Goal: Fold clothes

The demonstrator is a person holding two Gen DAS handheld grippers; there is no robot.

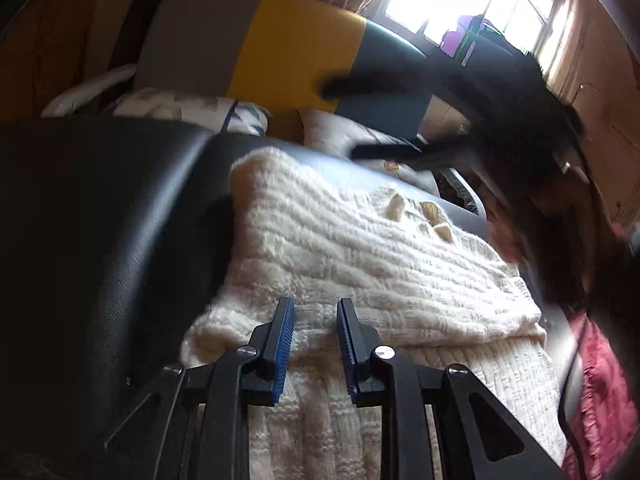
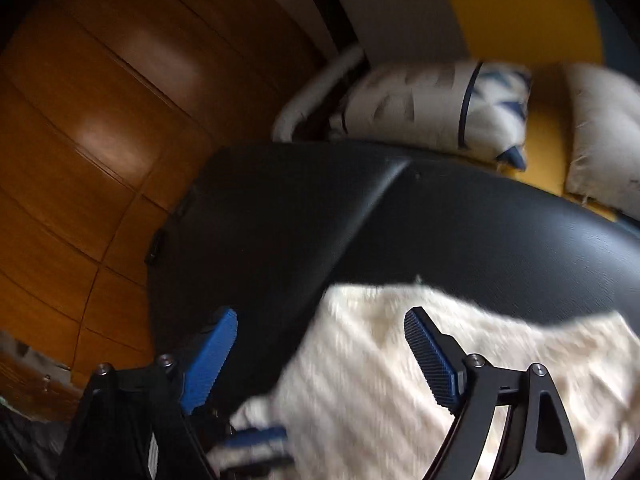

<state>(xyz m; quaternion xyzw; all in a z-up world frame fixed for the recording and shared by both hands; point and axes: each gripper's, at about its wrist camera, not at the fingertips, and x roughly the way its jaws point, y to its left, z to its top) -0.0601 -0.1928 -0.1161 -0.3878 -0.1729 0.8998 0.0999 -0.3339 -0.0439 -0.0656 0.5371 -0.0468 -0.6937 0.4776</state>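
Cream knitted sweater [image 1: 360, 264] lying spread on black padded surface [image 1: 100, 220], folded edge showing across near side. Landmark for all positions: the sweater.

Left gripper [image 1: 315, 312]: over near edge of sweater, blue-padded fingers [image 1: 282, 344] parted by a narrow gap. Knit visible between them; whether any fabric is pinched cannot be told.

Right gripper [image 2: 320, 332]: jaws spread wide, nothing between the pads. One blue pad [image 2: 430, 356] over the sweater [image 2: 400, 380], the other beyond its edge, over the black padded surface [image 2: 360, 208]. View blurred. In left wrist view, same gripper [image 1: 360, 120] seen as dark blurred fingers above far side of sweater.

Small tan pieces [image 1: 420, 212] on sweater's upper part; nature not discernible.

Beyond sweater: patterned white-and-blue cushion [image 2: 440, 108], pale cushion [image 2: 600, 132] beside it, then a panel in grey, yellow and dark blue [image 1: 280, 44]. Bright window [image 1: 472, 0] further beyond. Wooden cupboard doors [image 2: 100, 100] to the side of black surface. Red fabric [image 1: 600, 380] just beside sweater's right edge, off the black surface.
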